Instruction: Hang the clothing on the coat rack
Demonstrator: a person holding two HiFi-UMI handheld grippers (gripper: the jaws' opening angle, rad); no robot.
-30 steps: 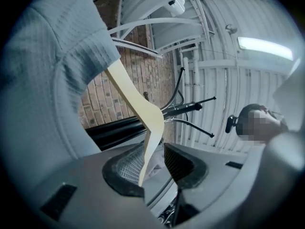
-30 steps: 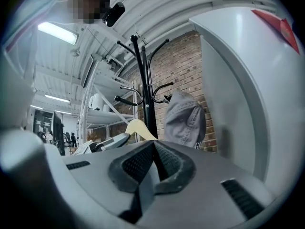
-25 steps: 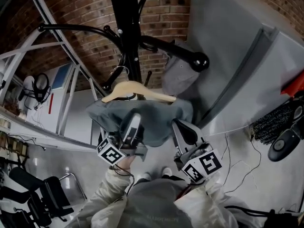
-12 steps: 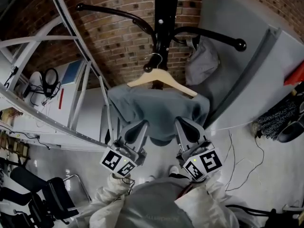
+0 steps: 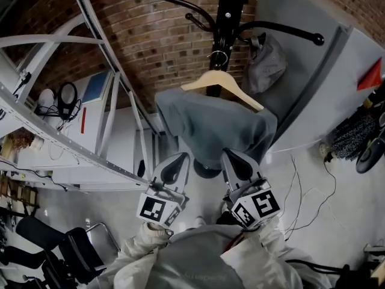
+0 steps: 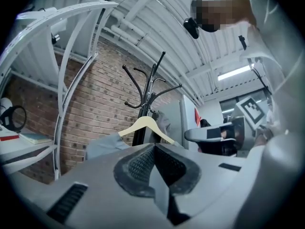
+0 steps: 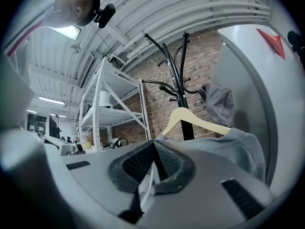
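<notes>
The left gripper (image 5: 171,168) has just been closing its jaws. They meet pad to pad with nothing between them. The right gripper (image 5: 239,165) is likewise closed and empty. Both stand at 6 o'clock of the grey clothing (image 5: 216,128), near its hem and not touching it. The clothing is draped on a wooden hanger (image 5: 224,83), whose metal hook (image 5: 218,57) sits against the pole of the coat rack (image 5: 228,17). Which peg carries it cannot be told. The hanger dips toward 4 o'clock, so the step in hand is judged to be release and check. Keep both grippers clear of the hem, draw away toward 6 o'clock, and confirm that the hook is seated.
</notes>
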